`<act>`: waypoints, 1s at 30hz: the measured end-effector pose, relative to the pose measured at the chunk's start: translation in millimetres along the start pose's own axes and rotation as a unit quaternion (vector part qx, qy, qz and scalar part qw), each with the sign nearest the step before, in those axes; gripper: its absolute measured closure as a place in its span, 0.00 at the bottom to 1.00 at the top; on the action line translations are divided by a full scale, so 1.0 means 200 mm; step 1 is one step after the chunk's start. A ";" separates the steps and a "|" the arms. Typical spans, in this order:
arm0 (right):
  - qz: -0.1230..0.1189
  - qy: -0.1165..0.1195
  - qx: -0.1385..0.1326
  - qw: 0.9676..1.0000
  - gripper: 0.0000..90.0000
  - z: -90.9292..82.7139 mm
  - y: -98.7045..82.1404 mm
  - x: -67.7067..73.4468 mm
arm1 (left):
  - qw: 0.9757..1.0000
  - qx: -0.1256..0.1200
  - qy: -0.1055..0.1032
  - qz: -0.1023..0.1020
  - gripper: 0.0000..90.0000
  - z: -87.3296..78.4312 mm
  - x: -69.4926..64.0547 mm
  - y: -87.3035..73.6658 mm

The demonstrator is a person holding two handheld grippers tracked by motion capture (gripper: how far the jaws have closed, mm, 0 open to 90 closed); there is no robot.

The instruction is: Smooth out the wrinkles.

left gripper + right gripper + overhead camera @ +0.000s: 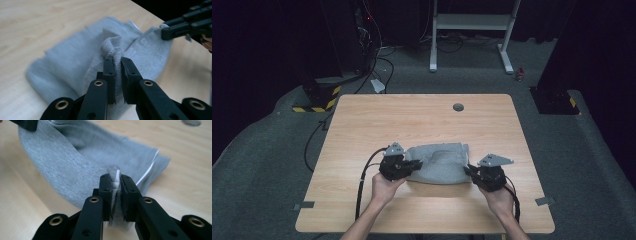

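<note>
Your left fingers are pinching a raised fold of the grey cloth, nearly shut with only fabric between them. Your right fingers are clamping the cloth's edge just as tightly, where a white seam is showing between the pads. In the high view your left gripper is sitting at the cloth's left end and your right gripper at its right end, so you are holding both ends at once.

The cloth is lying near the middle of the tabletop, toward your side, already folded into a compact bundle. Judging by that, the grasping is done and the lifting, spreading or further folding is left.

The tabletop is pale wood with a round grommet at its far edge. Around it, grey carpet and a white stand are standing in a dark room.
</note>
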State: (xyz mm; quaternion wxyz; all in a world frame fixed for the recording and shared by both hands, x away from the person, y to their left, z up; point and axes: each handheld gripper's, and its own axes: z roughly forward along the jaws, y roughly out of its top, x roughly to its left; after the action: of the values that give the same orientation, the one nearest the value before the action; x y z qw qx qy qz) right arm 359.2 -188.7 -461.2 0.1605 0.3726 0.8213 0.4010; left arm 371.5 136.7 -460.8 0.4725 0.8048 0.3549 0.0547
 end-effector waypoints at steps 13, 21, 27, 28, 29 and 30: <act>-0.040 -0.013 0.059 0.997 0.88 0.10 -0.24 0.12 | 0.998 0.065 0.021 0.019 0.91 0.09 -0.06 -0.25; -0.046 -0.051 0.066 0.995 0.87 0.25 -0.13 0.04 | 0.995 0.061 0.072 0.012 0.91 0.20 0.06 -0.16; -0.029 -0.047 0.060 0.997 0.83 0.23 -0.11 0.01 | 0.996 0.044 0.077 0.013 0.89 0.15 0.04 -0.16; -0.035 -0.046 0.060 0.997 0.82 0.21 -0.13 0.03 | 0.996 0.043 0.076 0.017 0.89 0.14 0.03 -0.17; -0.035 -0.046 0.060 0.997 0.82 0.21 -0.13 0.03 | 0.996 0.043 0.076 0.017 0.88 0.14 0.03 -0.17; -0.042 -0.043 0.061 0.996 0.81 0.16 -0.18 0.05 | 0.996 0.042 0.073 0.017 0.88 0.11 0.01 -0.20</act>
State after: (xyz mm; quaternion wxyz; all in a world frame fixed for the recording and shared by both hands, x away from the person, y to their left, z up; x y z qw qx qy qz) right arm 353.3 -178.1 -509.3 0.1898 0.3638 0.8514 0.3267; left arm 362.6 134.5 -505.4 0.4103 0.8238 0.3765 0.1060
